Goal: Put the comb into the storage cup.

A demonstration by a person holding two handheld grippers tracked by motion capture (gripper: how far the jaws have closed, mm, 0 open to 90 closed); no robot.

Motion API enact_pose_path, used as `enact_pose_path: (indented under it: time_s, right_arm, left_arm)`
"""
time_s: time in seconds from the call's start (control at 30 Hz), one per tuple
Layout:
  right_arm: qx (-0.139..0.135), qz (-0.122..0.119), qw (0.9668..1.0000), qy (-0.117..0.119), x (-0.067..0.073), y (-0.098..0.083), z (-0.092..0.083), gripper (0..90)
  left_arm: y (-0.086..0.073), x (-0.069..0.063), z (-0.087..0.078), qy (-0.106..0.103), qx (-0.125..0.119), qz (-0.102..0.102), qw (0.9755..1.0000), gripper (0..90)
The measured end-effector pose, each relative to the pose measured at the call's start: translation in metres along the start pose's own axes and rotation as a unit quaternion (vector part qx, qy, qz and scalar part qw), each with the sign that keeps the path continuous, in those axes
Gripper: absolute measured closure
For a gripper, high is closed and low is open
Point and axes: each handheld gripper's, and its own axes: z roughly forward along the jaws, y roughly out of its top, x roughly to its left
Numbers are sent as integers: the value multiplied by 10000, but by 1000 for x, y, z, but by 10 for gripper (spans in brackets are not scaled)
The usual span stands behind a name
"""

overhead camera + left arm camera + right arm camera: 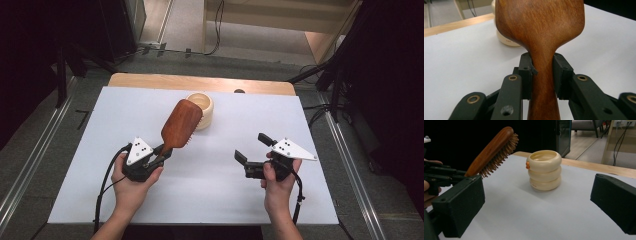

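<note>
I hold one wooden hairbrush [181, 125] in my left gripper [161, 154], a little left of the centre of the high view; the jaws are closed narrow on its handle, and in the left gripper view the two black pads press the neck of the handle from both sides. The brush is lifted off the table and tilted, its head toward the upper right, so that the head overlaps the cream cup [202, 110] in the high view; in the right gripper view I see a gap between them, the bristles [499, 155] turned down toward the white surface. The wood is reddish brown, smooth and a little shiny, the head an oval paddle, the bristles short pale pegs. The cup is one piece shaped like three stacked rings, matt cream, with a small orange spot [527, 165] on its side. My right gripper [253, 149] is right of centre in the high view, its jaws wide apart with nothing between them. The white table [200, 200] has much free room in front of both grippers and to the right; its wooden back edge [200, 82] runs just behind the cup. I count one brush, one cup, two grippers.
</note>
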Motion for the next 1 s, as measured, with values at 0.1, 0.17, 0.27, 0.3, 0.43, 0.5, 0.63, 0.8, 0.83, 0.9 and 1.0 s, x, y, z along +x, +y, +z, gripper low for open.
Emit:
enact_pose_path:
  time_s: [0.1,0.17,0.27,0.3,0.43,0.5,0.63,0.8,0.83,0.9,1.0]
  right_arm:
    - [19,36,10000,48,5,2,6,0]
    - [16,48,9999,91,8,3,10,0]
    - [12,68,9998,181,13,5,16,0]
    - [11,70,9998,184,14,5,17,0]
    - [28,115,9996,261,20,6,23,0]
    - [31,131,9994,311,22,6,26,0]
    - [62,176,9988,443,26,5,32,0]
    - [92,300,9977,602,32,4,39,0]
    - [92,339,9974,635,32,4,41,0]
    - [128,405,9968,683,34,3,44,0]
    - [161,491,9959,740,35,2,49,0]
  left_arm:
    - [0,-4,1,-63,-31,8,10000,724]
    - [0,-6,2,-111,-33,13,9999,724]
    - [-1,-10,3,-151,-38,43,9999,724]
    - [-1,-11,3,-175,-55,40,9998,724]
    - [-3,-16,4,-210,-75,90,9997,724]
    - [-3,-18,5,-232,-76,99,9997,724]
    - [-3,-23,6,-268,-105,141,9995,724]
    - [-4,-31,9,-373,-98,204,9990,724]
    - [-4,-32,9,-394,-89,219,9989,724]
    - [-5,-35,10,-430,-103,229,9988,724]
    - [-6,-39,11,-473,-113,266,9985,724]
